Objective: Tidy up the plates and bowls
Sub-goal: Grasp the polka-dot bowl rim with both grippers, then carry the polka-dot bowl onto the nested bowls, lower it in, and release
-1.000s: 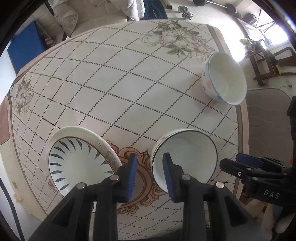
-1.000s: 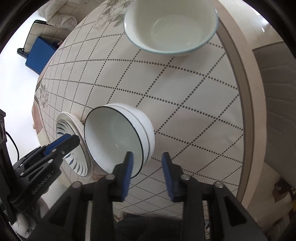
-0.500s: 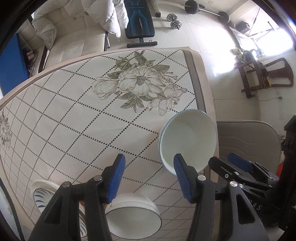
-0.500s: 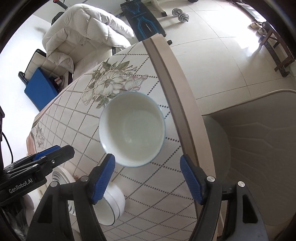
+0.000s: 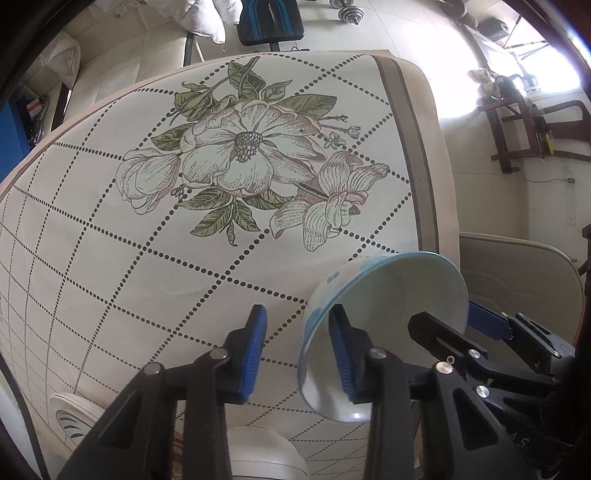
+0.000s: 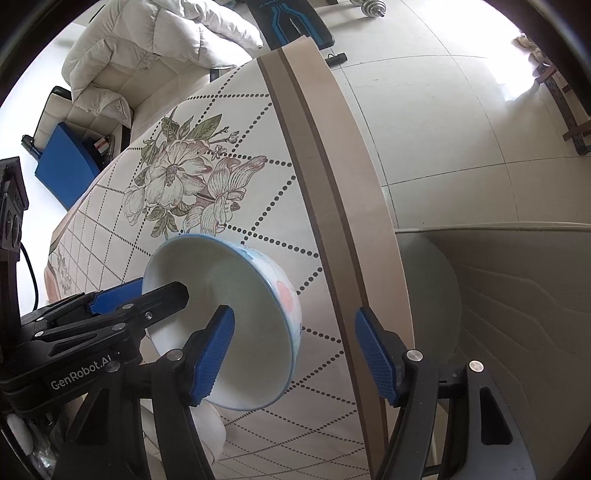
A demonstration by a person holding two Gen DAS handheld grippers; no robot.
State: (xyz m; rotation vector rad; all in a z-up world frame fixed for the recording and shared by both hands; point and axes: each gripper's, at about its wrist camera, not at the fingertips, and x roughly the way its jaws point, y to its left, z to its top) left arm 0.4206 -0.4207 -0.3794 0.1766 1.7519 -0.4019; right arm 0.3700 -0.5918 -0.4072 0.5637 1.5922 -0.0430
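Observation:
A white bowl with pale blue and pink flowers (image 5: pixel 391 295) stands near the table's right edge; it also shows in the right wrist view (image 6: pixel 255 317). My left gripper (image 5: pixel 299 350) is open, its right finger inside the bowl and its left finger outside, straddling the rim. My right gripper (image 6: pixel 295 354) is open wide, its left finger inside the bowl and its right finger over the table edge. The stacked white bowls (image 5: pixel 266 458) sit below my left gripper. A blue-patterned plate (image 5: pixel 74 417) lies at the lower left.
The round table (image 5: pixel 184 258) has a floral cloth with a dotted grid. A beige chair (image 6: pixel 498 295) stands right of the table. A sofa with a white duvet (image 6: pixel 147 48) and a weight bench (image 5: pixel 269 22) are beyond the far edge.
Both grippers have moved forward and down to the flowered bowl. Each now has one finger inside it. The left gripper's jaws have narrowed around the rim.

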